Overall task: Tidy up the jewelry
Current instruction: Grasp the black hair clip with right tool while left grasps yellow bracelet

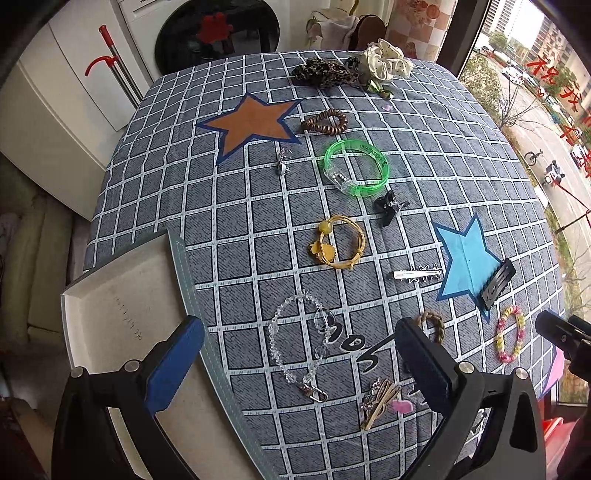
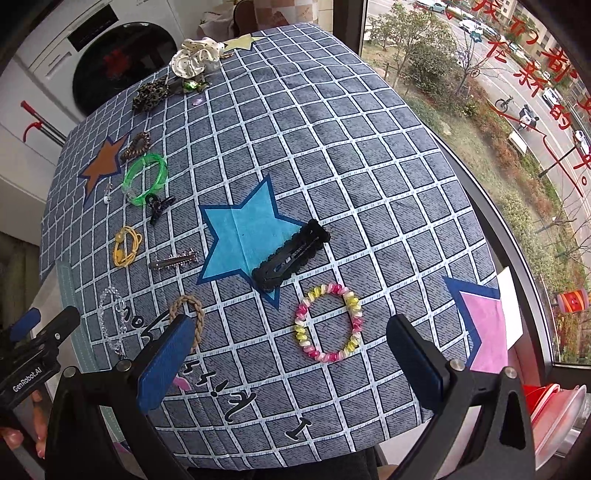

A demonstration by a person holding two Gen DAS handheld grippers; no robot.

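Jewelry lies scattered on a grey checked tablecloth (image 1: 236,206). My left gripper (image 1: 299,354) is open and empty, above a clear bead bracelet (image 1: 295,339). A white tray (image 1: 122,306) sits at its left. Farther off lie a yellow cord bracelet (image 1: 338,242), a green bangle (image 1: 356,166) and a silver star clip (image 1: 417,274). My right gripper (image 2: 291,354) is open and empty, with a pink-yellow spiral hair tie (image 2: 328,323) lying between its fingers. A black snap clip (image 2: 291,254) lies beyond it, and a tan braided tie (image 2: 188,314) is by the left finger.
At the far edge lie a white scrunchie (image 1: 388,59), a leopard scrunchie (image 1: 325,72) and a brown spiral tie (image 1: 324,121). A black claw clip (image 1: 388,206) and small clips (image 1: 380,400) lie nearer. A washing machine (image 1: 218,33) stands behind; a window is at the right.
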